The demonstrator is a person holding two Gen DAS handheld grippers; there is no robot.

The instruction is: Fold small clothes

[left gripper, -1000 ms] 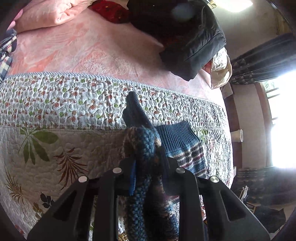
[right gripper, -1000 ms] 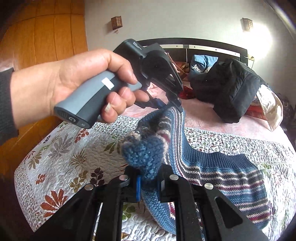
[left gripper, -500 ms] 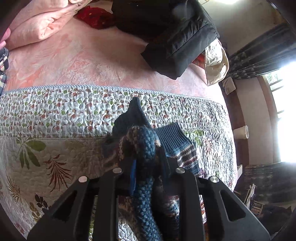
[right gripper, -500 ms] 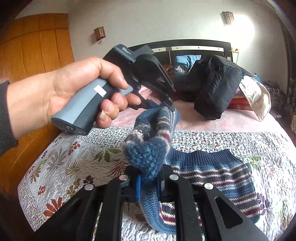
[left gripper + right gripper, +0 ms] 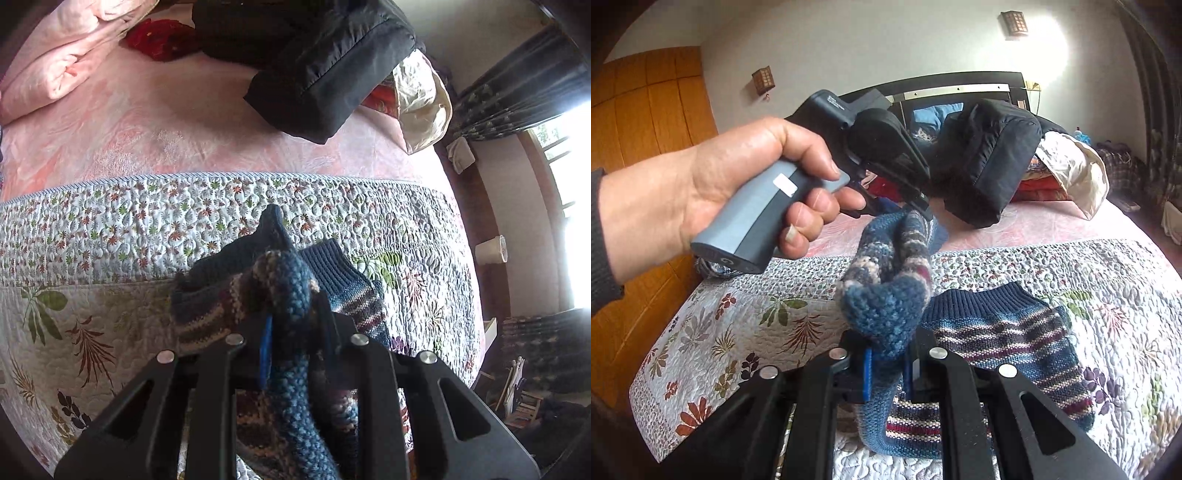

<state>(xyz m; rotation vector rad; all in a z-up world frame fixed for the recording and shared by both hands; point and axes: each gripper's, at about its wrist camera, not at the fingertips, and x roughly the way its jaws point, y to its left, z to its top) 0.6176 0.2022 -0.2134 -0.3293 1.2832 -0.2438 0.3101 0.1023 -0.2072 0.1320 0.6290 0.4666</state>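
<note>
We note strong daylight from the window (image 5: 576, 206) at far right, blown out to white glare. A wall lamp (image 5: 1014, 23) casts a bright patch. Shadows are soft. Fisheye bending and dark vignetting mark all edges; near gripper parts appear slightly soft.

No text can be read: small white print on top of the left hand-held gripper (image 5: 919, 206) is too blurred, and the white sticker (image 5: 785, 183) on its grey handle is blank.

We see a small knitted sweater (image 5: 1008, 332), blue with maroon and cream stripes and a ribbed navy hem, partly lying on the quilt (image 5: 1108, 280), its near edge lifted and bunched.
</note>
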